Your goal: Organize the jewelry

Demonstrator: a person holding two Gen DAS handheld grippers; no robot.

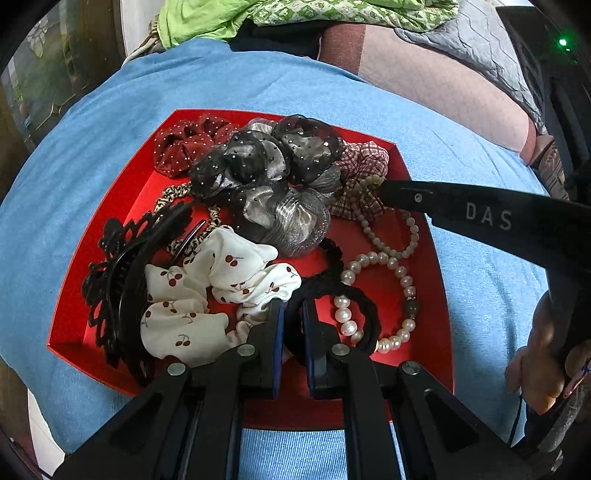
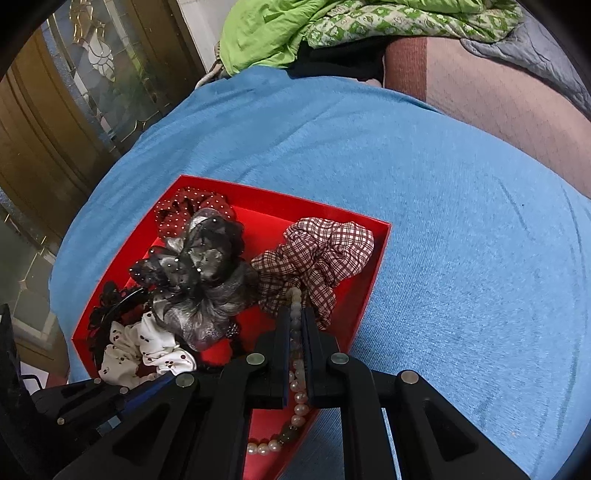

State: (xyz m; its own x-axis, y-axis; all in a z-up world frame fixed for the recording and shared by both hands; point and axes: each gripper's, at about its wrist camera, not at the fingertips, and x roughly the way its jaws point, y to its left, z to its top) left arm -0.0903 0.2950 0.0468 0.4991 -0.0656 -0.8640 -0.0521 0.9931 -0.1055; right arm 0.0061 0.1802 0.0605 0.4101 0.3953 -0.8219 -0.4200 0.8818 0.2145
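A red tray [image 1: 424,236] on a blue cloth holds scrunchies, bead bracelets and a black claw clip [image 1: 114,280]. My left gripper [image 1: 293,306] is shut on a black hair tie [image 1: 369,314] at the tray's near side, next to the cherry-print scrunchie [image 1: 207,291]. My right gripper [image 2: 294,314] is shut on a pale green bead bracelet [image 2: 294,295], beside the plaid scrunchie [image 2: 325,254]; from the left wrist view it reaches in from the right [image 1: 384,188] and grips that bracelet [image 1: 388,247]. A pearl bracelet [image 1: 402,280] lies under the hair tie.
A grey-black organza scrunchie [image 1: 266,173] and a red polka-dot scrunchie [image 1: 184,144] fill the tray's far side. A leopard-print tie [image 1: 173,194] lies under them. Green bedding [image 2: 332,26] and a brown surface [image 2: 480,96] lie beyond the blue cloth [image 2: 443,258].
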